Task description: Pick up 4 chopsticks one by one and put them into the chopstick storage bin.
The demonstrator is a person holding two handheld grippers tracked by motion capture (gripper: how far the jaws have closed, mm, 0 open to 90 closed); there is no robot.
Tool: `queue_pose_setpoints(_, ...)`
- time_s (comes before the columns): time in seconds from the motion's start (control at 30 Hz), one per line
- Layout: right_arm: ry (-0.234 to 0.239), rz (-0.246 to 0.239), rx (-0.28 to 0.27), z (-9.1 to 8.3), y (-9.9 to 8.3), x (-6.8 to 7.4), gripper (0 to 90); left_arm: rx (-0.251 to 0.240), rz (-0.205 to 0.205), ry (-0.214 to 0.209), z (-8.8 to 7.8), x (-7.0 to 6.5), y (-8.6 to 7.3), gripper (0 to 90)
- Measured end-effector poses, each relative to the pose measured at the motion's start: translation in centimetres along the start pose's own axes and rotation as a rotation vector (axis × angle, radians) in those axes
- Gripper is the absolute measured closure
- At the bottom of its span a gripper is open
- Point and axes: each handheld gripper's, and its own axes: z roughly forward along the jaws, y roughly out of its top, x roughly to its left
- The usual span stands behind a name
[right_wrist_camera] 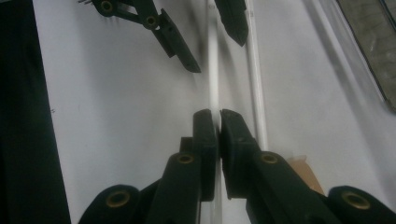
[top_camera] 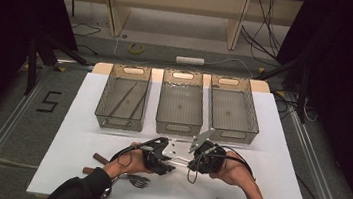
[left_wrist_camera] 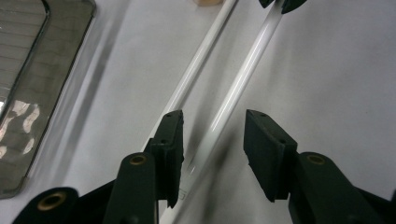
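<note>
Two thin white rods lie side by side on the white table (top_camera: 278, 156). My right gripper (right_wrist_camera: 218, 114) is shut on one rod (right_wrist_camera: 213, 70); the other rod (right_wrist_camera: 254, 93) lies free just beside it. My left gripper (left_wrist_camera: 215, 121) faces the right one from the far end, and its jaws stand apart on either side of the held rod (left_wrist_camera: 243, 79) without pressing it. The second rod (left_wrist_camera: 196, 60) runs behind its left pad (left_wrist_camera: 170, 140). In the high view both grippers (top_camera: 160, 160) (top_camera: 203, 158) meet at the table's front middle, held in a person's hands.
Three wire-mesh baskets (top_camera: 121, 118) (top_camera: 178, 125) (top_camera: 231, 131) stand in a row at the back; the left one holds long dark sticks. A fork (top_camera: 137, 179) and wood-handled utensils (top_camera: 100, 158) lie at the front left. A tan piece (right_wrist_camera: 303, 172) sits beside the rods' end.
</note>
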Motion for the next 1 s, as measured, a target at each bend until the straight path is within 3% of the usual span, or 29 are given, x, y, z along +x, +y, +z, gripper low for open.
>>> queue_pose_setpoints(0.5,0.012,-0.001,-0.004,-0.3,0.0,0.1,86.0,0.013,0.085,-0.005,0.0,-0.4,0.6,74.2)
queue_pose_setpoints(0.77,0.023,-0.016,-0.021,-0.7,-0.1,0.0,85.1,0.038,0.179,0.0,-0.9,-1.0,1.2,80.0)
queue_pose_setpoints(0.9,-0.007,-0.007,-0.046,-1.2,0.0,-0.1,79.5,0.087,0.237,0.02,-1.3,-1.3,1.6,83.1)
queue_pose_setpoints(1.0,-0.04,0.019,-0.103,-2.0,0.2,-0.1,67.7,0.089,0.216,0.042,-1.6,-1.1,1.7,83.4)
